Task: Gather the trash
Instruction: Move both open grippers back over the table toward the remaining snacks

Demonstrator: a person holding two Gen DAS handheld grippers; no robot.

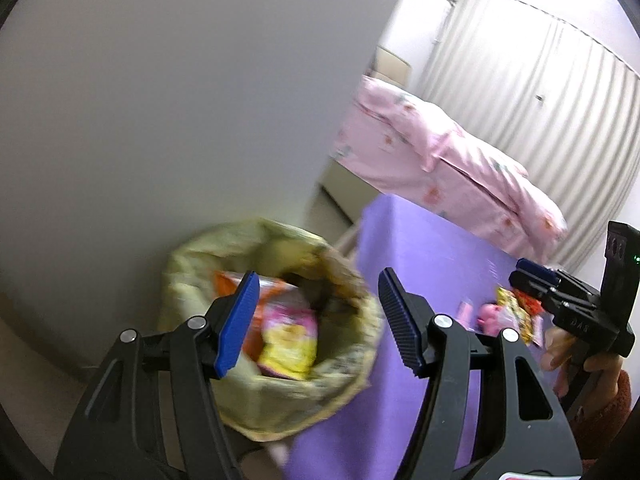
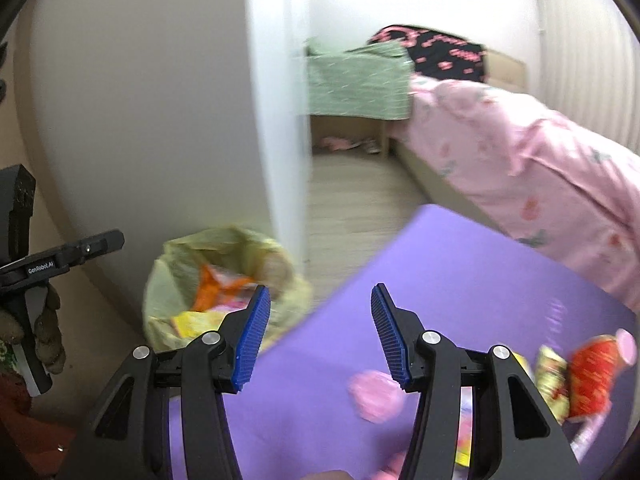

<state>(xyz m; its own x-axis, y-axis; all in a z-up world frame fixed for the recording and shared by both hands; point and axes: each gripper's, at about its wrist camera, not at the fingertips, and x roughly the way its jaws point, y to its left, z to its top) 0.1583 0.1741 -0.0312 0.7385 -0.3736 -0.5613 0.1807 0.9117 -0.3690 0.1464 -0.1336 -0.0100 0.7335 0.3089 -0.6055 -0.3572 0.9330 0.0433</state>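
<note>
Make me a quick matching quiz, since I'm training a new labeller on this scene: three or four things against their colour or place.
Things:
1. table cover
2. bin liner
3. bedding
4. red packet

Descriptions:
A. pink, on the bed
B. pale yellow-green, on the floor by the wall
C. purple
D. lying on the table, at the right

Pairs: 1-C, 2-B, 3-A, 4-D

Grey wall (image 1: 160, 100) left of claw; pink-covered bed (image 2: 520, 168), pleated curtain (image 1: 540, 100) beyond right; wood-look floor (image 2: 352, 200) ahead.
</note>
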